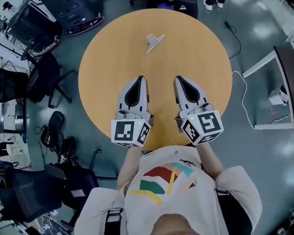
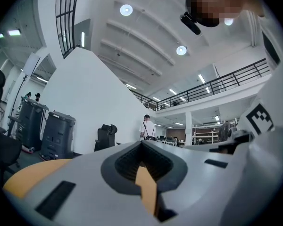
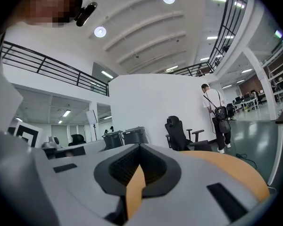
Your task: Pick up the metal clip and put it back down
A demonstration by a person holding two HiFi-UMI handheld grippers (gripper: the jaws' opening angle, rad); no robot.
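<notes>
The metal clip (image 1: 154, 42) lies on the far part of the round wooden table (image 1: 103, 67), silver and untouched. My left gripper (image 1: 141, 79) and right gripper (image 1: 179, 79) rest side by side on the near half of the table, tips pointing toward the clip and well short of it. In the left gripper view the left gripper (image 2: 142, 143) has its jaws shut together with nothing between them. The right gripper (image 3: 140, 146) looks the same in the right gripper view, shut and empty. Neither gripper view shows the clip.
Black office chairs (image 1: 44, 80) stand left of the table, and dark wheeled cases (image 1: 71, 6) sit at the far left. A white desk (image 1: 279, 87) with a trailing cable (image 1: 244, 89) is to the right. A person (image 3: 216, 114) stands in the distance.
</notes>
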